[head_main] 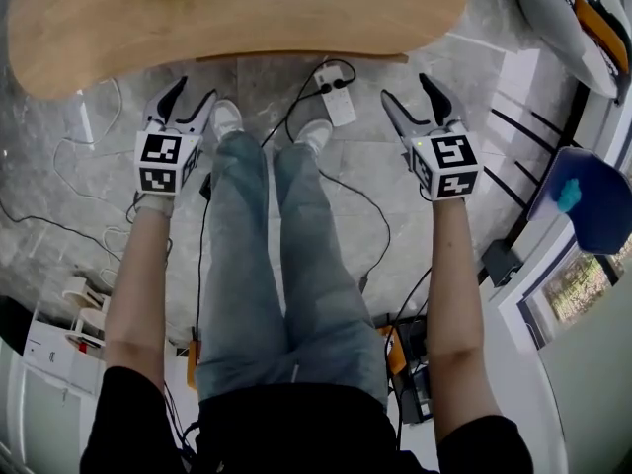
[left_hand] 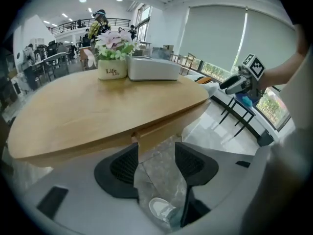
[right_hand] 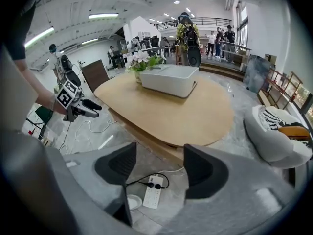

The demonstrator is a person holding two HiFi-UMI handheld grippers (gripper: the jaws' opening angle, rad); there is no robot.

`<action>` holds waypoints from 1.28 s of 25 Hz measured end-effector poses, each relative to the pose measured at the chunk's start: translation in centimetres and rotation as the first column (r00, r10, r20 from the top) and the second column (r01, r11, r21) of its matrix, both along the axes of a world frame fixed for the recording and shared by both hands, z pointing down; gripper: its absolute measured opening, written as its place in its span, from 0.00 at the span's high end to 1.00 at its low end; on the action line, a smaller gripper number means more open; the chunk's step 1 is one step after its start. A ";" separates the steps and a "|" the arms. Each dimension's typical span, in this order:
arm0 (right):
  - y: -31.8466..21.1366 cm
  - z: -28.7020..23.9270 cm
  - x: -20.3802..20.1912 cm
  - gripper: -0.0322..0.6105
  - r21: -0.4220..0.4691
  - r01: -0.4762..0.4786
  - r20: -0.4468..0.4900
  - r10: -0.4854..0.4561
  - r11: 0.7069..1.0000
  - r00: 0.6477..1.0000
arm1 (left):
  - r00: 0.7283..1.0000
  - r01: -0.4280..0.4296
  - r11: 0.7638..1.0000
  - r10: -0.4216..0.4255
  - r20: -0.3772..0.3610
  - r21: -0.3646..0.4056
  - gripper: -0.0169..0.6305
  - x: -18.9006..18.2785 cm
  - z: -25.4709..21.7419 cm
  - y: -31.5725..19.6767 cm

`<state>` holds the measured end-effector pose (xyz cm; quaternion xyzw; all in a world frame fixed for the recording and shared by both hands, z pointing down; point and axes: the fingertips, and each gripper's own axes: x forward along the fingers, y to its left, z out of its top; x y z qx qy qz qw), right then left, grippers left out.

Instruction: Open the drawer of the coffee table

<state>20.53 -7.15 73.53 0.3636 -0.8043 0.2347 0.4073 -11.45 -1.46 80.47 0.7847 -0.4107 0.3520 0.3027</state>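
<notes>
Both grippers are held low before the table's (head_main: 197, 18) near edge, one on each side of the person's legs (head_main: 286, 265). The left gripper (head_main: 196, 92) is open, with only floor (left_hand: 161, 175) and a shoe (left_hand: 161, 209) showing between its jaws. The right gripper (head_main: 406, 89) is open too, above a power strip (head_main: 339, 105). Neither touches the table. The drawer (left_hand: 161, 129) seems to be the wooden panel under the tabletop's edge, shut, just ahead of the left gripper.

A white power strip (head_main: 339, 105) lies on the grey stone floor (head_main: 247, 92).
</notes>
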 end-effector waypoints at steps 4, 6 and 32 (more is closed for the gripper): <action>-0.7 3.5 0.7 0.47 -0.020 -0.004 -0.035 0.004 1.000 0.999 | 1.000 -0.011 1.000 0.011 0.014 0.010 0.60 -0.3 3.2 -0.9; -0.9 5.2 0.9 0.46 -0.037 0.000 -0.053 -0.002 0.999 0.999 | 0.999 -0.020 1.000 0.020 0.029 0.007 0.59 -0.6 4.3 -1.3; -3.1 11.9 3.0 0.67 -0.023 0.172 -0.246 -0.172 0.985 0.954 | 0.995 -0.085 0.996 0.083 0.060 0.034 0.73 0.5 7.6 -4.1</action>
